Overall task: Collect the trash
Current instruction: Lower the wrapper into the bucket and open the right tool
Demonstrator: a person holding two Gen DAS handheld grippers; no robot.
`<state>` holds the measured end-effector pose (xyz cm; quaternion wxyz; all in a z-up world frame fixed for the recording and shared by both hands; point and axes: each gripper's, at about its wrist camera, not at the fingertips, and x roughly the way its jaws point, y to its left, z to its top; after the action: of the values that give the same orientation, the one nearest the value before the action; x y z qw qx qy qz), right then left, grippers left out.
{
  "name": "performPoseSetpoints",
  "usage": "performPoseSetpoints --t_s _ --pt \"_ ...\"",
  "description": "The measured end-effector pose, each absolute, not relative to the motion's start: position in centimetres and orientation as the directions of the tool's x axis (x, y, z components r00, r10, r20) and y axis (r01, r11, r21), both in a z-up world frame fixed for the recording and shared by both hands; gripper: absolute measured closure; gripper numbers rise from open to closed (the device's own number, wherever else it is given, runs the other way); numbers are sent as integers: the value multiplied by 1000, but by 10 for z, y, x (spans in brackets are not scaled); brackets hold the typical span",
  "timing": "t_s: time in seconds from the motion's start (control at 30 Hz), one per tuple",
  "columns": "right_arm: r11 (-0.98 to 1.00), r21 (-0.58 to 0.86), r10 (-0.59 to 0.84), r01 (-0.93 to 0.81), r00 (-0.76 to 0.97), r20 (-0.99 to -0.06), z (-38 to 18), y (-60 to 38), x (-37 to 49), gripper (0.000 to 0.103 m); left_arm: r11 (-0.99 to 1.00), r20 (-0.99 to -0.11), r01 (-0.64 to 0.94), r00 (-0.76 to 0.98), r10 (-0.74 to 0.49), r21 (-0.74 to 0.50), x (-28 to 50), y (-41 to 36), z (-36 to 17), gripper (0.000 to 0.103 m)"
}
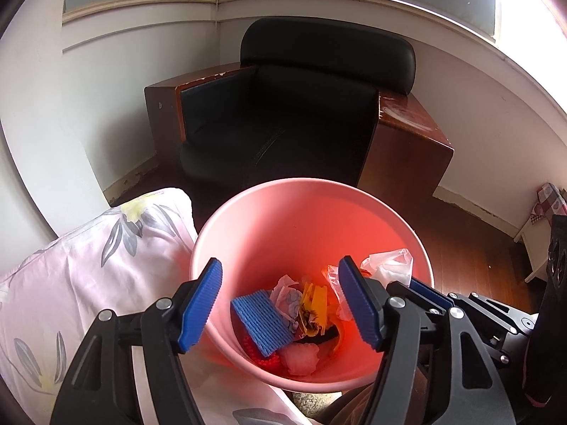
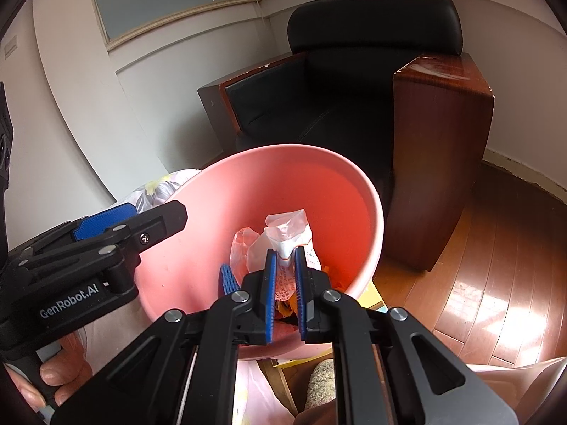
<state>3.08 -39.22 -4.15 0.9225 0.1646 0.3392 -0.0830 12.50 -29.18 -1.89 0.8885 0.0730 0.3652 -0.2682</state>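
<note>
Both wrist views over bin (image 1: 407, 233)

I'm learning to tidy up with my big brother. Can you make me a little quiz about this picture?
1. True or false: the right gripper is empty.
2. What colour is the bin? A green, B pink, C black.
3. Which gripper has its jaws wide apart?

Key:
1. False, it pinches a clear plastic wrapper over the bin.
2. B.
3. The left gripper, with nothing between its pads.
</note>
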Motion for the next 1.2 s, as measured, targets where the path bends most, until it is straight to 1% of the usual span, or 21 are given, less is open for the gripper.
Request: performPoseSetpoints --t_s 0.37,0.47,0.97,1.2 --pt "932 249 -40 264 756 -653 -43 -393 33 93 833 -682 537 562 -468 -130 131 -279 -16 36" --pt "932 249 -38 262 756 -653 -44 -393 34 93 834 -672 529 562 -482 -155 133 -271 -15 33" --pt "947 235 -26 221 777 -629 -38 -385 55 92 864 -680 483 587 -438 -140 124 -251 -16 32" --pt "947 223 -28 229 754 -656 -43 -380 67 89 873 -683 470 595 -423 -132 123 -250 -16 32"
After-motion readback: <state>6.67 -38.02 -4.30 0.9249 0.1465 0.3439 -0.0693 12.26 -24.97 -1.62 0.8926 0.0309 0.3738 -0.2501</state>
